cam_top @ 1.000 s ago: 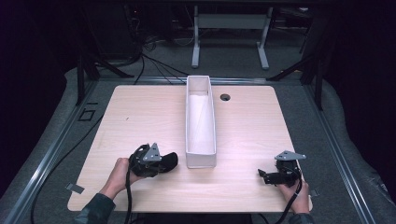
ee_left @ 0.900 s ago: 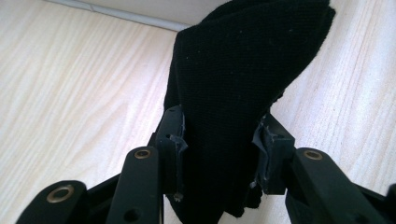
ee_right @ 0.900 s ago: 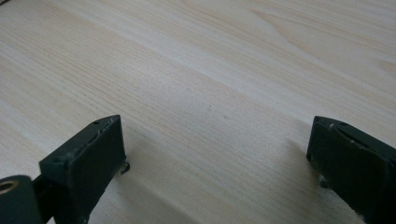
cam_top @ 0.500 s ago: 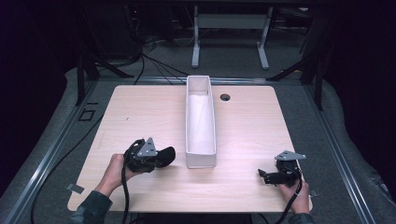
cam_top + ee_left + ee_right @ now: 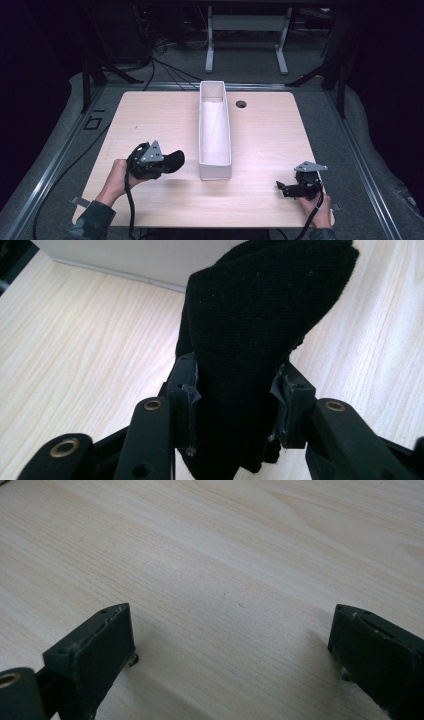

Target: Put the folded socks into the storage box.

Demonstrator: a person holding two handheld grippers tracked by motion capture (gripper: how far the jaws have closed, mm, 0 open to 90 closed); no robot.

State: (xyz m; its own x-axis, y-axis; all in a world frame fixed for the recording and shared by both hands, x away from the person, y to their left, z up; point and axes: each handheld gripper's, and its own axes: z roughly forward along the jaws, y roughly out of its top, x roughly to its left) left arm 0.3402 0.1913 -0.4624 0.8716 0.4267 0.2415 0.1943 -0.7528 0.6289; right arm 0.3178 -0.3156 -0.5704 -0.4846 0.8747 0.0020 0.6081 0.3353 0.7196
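A black knitted cloth, shaped like a sock, sticks out from between the jaws of my left gripper, which is shut on it. In the high view this left gripper is held above the table's front left, with the cloth pointing right toward the near end of a long white box. My right gripper rests low at the front right. Its jaws stand wide open in the right gripper view, with bare wood between them.
The light wooden table has a round cable hole near its far edge, right of the box. The box wall lies just beyond the cloth in the left gripper view. Dark floor, cables and a stand frame surround the table.
My left gripper has lifted off the table with the black cloth in its jaws and drifted slightly left. The right gripper has stayed where it was.
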